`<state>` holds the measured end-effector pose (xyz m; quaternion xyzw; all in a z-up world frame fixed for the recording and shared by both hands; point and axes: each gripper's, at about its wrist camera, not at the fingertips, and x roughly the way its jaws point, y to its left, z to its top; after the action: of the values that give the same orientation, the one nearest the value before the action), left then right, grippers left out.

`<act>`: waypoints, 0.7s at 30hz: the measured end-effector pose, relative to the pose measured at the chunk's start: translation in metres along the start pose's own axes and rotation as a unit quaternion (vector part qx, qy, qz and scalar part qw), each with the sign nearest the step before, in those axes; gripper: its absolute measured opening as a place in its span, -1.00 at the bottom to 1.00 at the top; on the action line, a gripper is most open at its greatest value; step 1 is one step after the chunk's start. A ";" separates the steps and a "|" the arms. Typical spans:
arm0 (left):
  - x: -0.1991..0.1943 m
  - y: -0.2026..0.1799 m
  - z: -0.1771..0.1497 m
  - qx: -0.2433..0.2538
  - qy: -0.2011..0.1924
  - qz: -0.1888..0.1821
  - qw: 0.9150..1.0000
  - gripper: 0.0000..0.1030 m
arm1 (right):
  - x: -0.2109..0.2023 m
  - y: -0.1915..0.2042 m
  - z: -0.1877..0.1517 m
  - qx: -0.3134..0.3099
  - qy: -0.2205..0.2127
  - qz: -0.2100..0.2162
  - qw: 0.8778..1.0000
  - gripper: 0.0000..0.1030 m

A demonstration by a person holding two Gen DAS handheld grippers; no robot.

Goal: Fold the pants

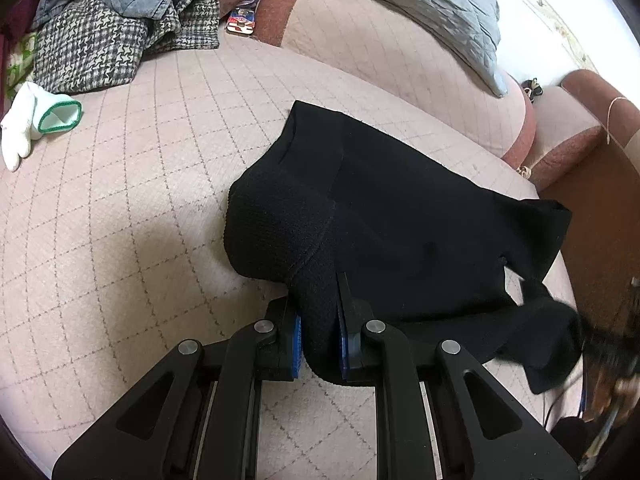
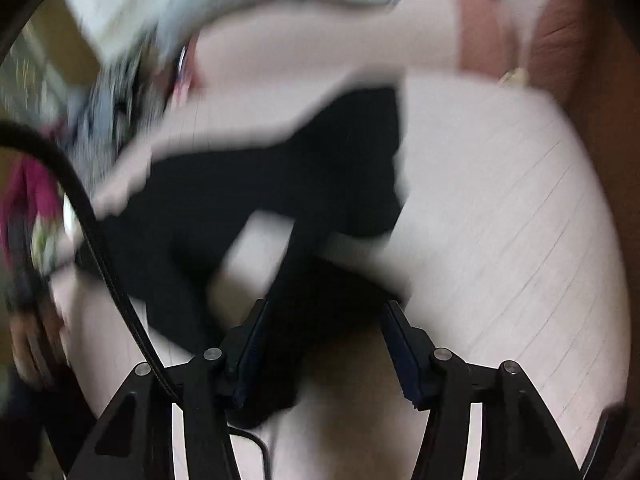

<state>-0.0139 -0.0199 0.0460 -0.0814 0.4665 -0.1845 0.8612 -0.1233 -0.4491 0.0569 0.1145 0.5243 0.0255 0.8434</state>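
Note:
Black pants (image 1: 400,216) lie partly folded on the pink quilted bed (image 1: 140,208). My left gripper (image 1: 320,320) is shut on a bunched black fold at the near edge of the pants. In the right wrist view, which is motion-blurred, the pants (image 2: 280,176) spread across the middle. My right gripper (image 2: 324,320) has its jaws wide apart, with black cloth lying between and against the left finger (image 2: 248,336). It does not pinch the cloth.
A heap of houndstooth and grey clothes (image 1: 120,28) lies at the back left. A white glove with a green cuff (image 1: 36,120) lies at the left. A grey quilted pillow (image 1: 420,8) is at the back. The bed's right edge (image 1: 560,248) meets brown floor.

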 end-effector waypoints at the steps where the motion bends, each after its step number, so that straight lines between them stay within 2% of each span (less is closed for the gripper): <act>1: 0.000 -0.001 0.000 0.002 -0.001 0.000 1.000 -0.76 | -0.001 0.000 -0.007 -0.001 0.008 0.009 1.000 0.07; 3: 0.000 -0.002 0.000 0.005 -0.002 0.003 1.000 -0.76 | -0.013 -0.007 -0.006 0.011 -0.006 -0.012 1.000 0.08; 5: 0.000 -0.002 0.000 0.005 -0.002 0.003 1.000 -0.76 | -0.027 -0.016 0.009 0.022 -0.049 -0.030 0.998 0.08; 6: 0.001 -0.002 0.000 0.004 -0.001 0.003 1.000 -0.76 | -0.031 -0.020 0.019 0.027 -0.068 -0.038 0.997 0.14; 7: 0.001 -0.002 0.000 0.002 -0.001 0.002 1.000 -0.76 | -0.031 -0.022 0.027 0.028 -0.074 -0.045 0.996 0.32; 9: 0.002 0.000 0.001 -0.001 0.002 0.001 1.000 -0.76 | -0.012 -0.022 0.047 0.007 -0.054 -0.054 0.997 0.64; 11: 0.004 -0.001 0.000 -0.001 0.004 0.004 1.000 -0.76 | 0.018 -0.013 0.057 -0.016 -0.017 -0.051 0.998 0.63; 12: 0.004 -0.002 0.000 0.000 0.003 0.006 1.000 -0.76 | 0.030 -0.010 0.057 -0.030 -0.001 -0.039 0.999 0.49; 13: 0.005 -0.003 0.001 0.002 0.002 0.006 1.000 -0.76 | 0.043 -0.004 0.054 -0.054 0.016 -0.024 0.998 -0.16; 14: 0.005 -0.003 0.001 0.003 0.000 0.005 1.000 -0.76 | 0.052 0.003 0.049 -0.080 0.024 -0.038 0.996 -0.57; 15: 0.005 -0.004 0.002 0.003 -0.001 0.004 1.000 -0.76 | 0.049 0.006 0.048 -0.097 0.015 -0.049 0.994 -0.66; 16: 0.004 -0.003 0.002 0.003 -0.003 0.004 1.000 -0.76 | 0.043 0.009 0.048 -0.104 0.017 -0.048 0.993 -0.87; 18: 0.002 -0.001 0.004 -0.004 -0.008 -0.004 1.000 -0.76 | 0.013 0.006 0.051 -0.094 -0.016 -0.048 0.994 -0.87; 21: -0.005 0.002 0.003 -0.014 -0.016 -0.017 1.000 -0.76 | -0.064 -0.017 0.056 -0.035 -0.119 -0.059 0.990 -0.87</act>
<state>-0.0135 -0.0168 0.0505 -0.1046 0.4539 -0.1911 0.8640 -0.1038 -0.4858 0.1328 0.0559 0.4244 -0.0203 0.9035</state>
